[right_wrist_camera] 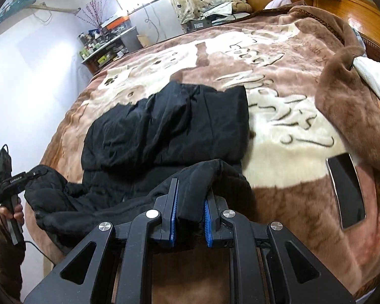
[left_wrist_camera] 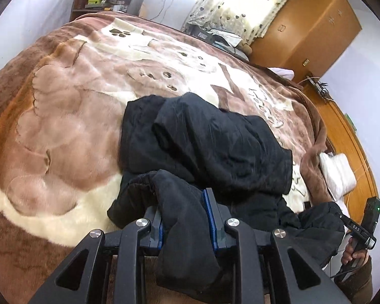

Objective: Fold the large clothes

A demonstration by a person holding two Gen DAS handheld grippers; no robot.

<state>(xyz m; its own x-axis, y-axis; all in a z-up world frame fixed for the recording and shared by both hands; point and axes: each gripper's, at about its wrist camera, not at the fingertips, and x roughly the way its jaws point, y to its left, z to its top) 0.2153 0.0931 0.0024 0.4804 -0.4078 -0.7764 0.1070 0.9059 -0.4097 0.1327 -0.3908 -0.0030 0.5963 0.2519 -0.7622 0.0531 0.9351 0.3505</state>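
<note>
Black padded coat (left_wrist_camera: pixel 210 136) lies on a plush blanket (left_wrist_camera: pixel 63 116), its folded bulk stretching toward twelve o'clock from both grippers. Each grips the near hem: left gripper (left_wrist_camera: pixel 185 217) and right gripper (right_wrist_camera: pixel 190 217) are nearly closed, bunched fabric pinched between blue pads, equally near.

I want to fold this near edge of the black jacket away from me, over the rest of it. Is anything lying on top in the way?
Nothing visible. Both claws, left and right, grip the black jacket, whose top is bare. The phone lies apart on the blanket.
</note>
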